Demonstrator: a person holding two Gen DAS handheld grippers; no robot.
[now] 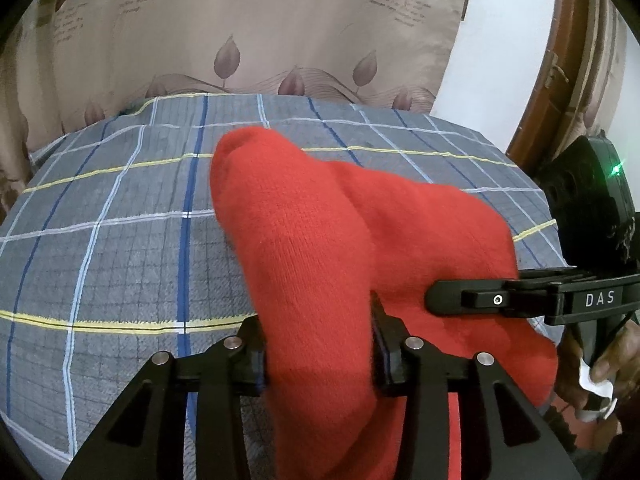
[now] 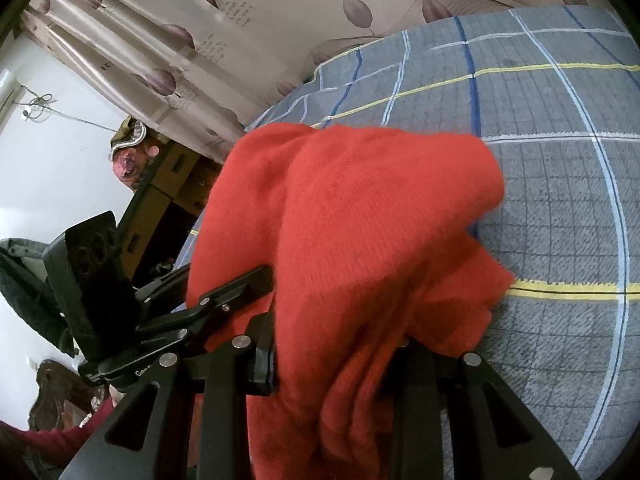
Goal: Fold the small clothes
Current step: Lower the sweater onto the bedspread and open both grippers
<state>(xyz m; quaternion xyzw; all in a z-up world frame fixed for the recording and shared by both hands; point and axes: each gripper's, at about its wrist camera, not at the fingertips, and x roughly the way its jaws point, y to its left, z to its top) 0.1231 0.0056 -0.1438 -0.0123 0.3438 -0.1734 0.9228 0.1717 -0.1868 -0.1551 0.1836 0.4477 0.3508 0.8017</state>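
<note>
The red knit garment [image 1: 312,248] is bunched between the fingers of the left gripper [image 1: 320,354], which clamp it from both sides. The right gripper [image 2: 336,360] likewise clamps a fold of the same garment [image 2: 360,220]. Its far end drapes forward above the grey checked bedsheet [image 1: 120,200].

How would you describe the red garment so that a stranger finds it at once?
Look at the grey checked bedsheet before the leaf-patterned curtain. On it, bunched between both hand-held grippers, is the red knitted garment. It is the only plain bright red thing there.
</note>
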